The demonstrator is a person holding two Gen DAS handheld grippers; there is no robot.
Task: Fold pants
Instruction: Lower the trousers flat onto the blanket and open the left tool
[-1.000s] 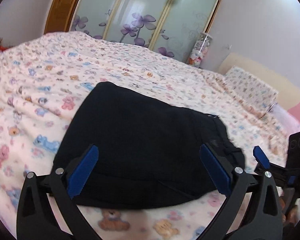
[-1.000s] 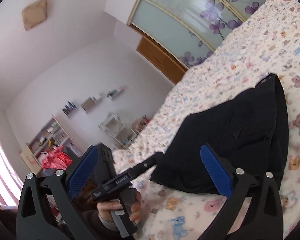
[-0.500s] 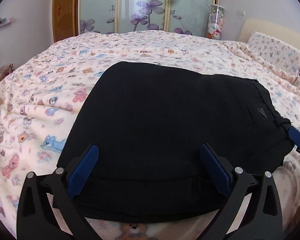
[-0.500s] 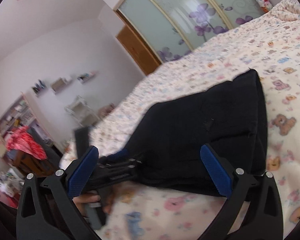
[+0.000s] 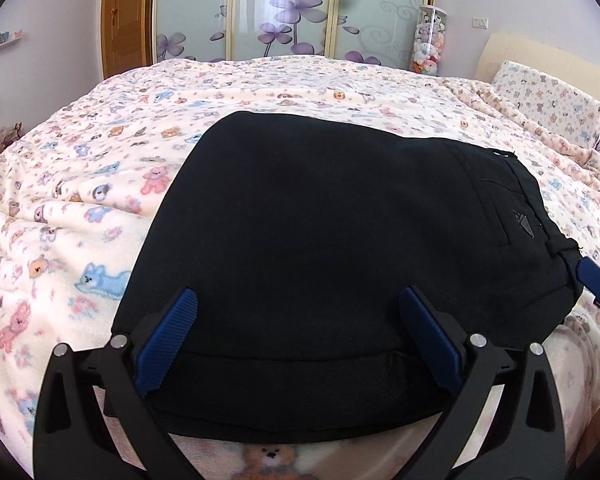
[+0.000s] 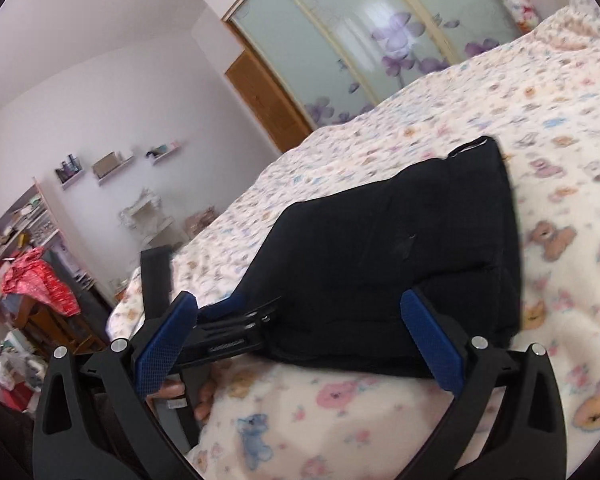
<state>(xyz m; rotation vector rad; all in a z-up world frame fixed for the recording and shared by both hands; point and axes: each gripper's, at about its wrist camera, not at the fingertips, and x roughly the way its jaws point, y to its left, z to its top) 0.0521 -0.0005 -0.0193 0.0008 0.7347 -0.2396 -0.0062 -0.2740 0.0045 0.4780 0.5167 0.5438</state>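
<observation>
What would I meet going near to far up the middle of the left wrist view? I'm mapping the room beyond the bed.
Left claw → folded black pants → teddy-print bedspread → sliding wardrobe doors with purple flowers.

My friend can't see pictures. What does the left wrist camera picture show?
Black pants, folded into a thick bundle, lie on a bed covered with a teddy bear blanket. The left gripper is open, its two blue-padded fingers spread over the near edge of the pants. Behind the bed stand sliding doors with purple flowers.
</observation>
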